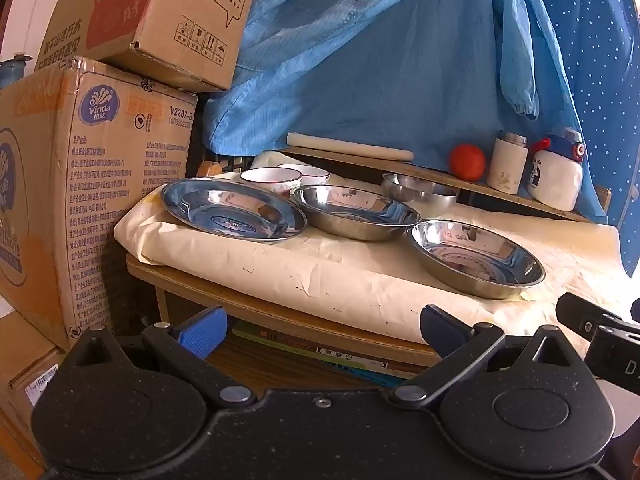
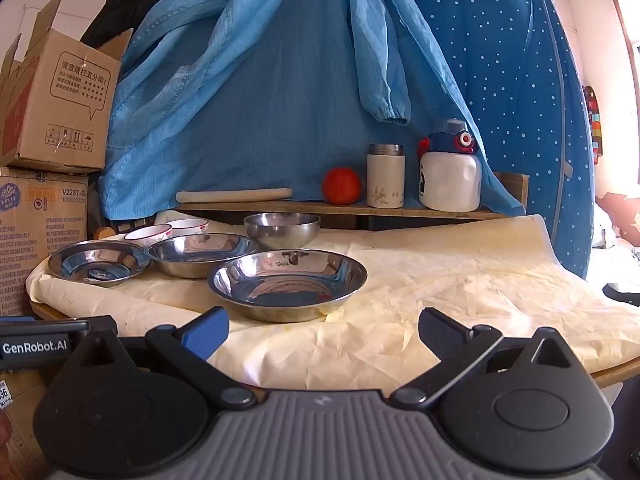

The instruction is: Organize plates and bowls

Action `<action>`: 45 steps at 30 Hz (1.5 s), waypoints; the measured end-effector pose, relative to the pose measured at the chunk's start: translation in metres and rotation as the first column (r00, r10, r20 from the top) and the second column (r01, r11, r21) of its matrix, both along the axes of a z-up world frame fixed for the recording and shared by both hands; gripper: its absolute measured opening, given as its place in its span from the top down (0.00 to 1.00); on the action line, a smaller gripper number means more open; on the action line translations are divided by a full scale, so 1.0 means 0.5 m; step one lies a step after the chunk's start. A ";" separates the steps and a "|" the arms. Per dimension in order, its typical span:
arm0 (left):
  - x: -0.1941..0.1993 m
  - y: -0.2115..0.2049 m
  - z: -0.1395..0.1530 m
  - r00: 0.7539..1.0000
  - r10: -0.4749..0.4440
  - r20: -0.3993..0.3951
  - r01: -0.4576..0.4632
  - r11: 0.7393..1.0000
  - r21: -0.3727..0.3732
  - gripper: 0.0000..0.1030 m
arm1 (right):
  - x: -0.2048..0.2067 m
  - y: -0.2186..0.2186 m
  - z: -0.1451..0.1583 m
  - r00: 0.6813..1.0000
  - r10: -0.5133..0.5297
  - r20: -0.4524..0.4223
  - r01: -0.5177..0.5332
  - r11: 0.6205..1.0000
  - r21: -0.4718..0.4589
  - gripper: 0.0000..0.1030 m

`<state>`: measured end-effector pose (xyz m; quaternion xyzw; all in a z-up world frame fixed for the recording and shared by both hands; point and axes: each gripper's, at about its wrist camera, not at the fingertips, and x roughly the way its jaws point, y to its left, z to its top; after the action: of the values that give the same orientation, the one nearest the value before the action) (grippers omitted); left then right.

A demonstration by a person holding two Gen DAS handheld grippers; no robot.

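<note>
While both grippers hang low at the near edge of the surface, their jaws stand wide open and hold nothing. The left gripper is in the lower middle of its frame, and the right gripper is in the lower middle of its own.

The surface is covered with a cream, wrinkled paper sheet. In the right wrist view, the nearest steel plate lies in the centre of the frame, and it is empty, with only reflections inside. To the upper left of it stands a second steel plate, also empty. Further left, near the edge of the paper, a third steel plate shows a dark label on its bottom. Behind these, a steel bowl stands upright; its inside cannot be seen from here. Two white ceramic bowls with red rims sit side by side at the left rear; in the left wrist view the nearer of them looks empty.

On the wooden shelf behind lie a rolling pin, a tomato, a white thermos and a white bottle with a blue cap. Cardboard boxes are stacked at the left of the frame.
</note>
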<state>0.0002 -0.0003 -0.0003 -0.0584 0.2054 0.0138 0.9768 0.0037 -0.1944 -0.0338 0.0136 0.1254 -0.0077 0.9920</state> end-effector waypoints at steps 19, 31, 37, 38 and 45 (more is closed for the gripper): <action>-0.004 -0.001 0.002 1.000 -0.001 -0.001 0.001 1.000 -0.003 0.01 | -0.002 0.002 0.000 1.000 -0.001 0.001 0.001 1.000 -0.001 0.00; -0.006 0.000 0.001 1.000 0.000 -0.001 0.000 1.000 -0.002 0.01 | -0.003 -0.001 0.000 1.000 0.000 0.000 0.000 1.000 -0.001 0.00; -0.006 0.000 0.001 1.000 -0.001 -0.001 0.001 1.000 -0.002 0.01 | -0.004 -0.003 0.001 1.000 0.000 0.001 0.000 1.000 -0.001 0.00; -0.007 0.000 0.000 1.000 -0.001 -0.001 0.001 1.000 -0.002 0.01 | -0.004 -0.003 0.001 1.000 0.000 0.001 0.000 1.000 -0.001 0.00; -0.007 0.000 0.001 1.000 -0.003 0.000 0.003 1.000 -0.001 0.01 | -0.004 -0.003 0.002 1.000 0.000 0.000 0.000 1.000 0.000 0.00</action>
<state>-0.0034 -0.0005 0.0000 -0.0588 0.2057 0.0123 0.9768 0.0017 -0.1959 -0.0330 0.0134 0.1253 -0.0077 0.9920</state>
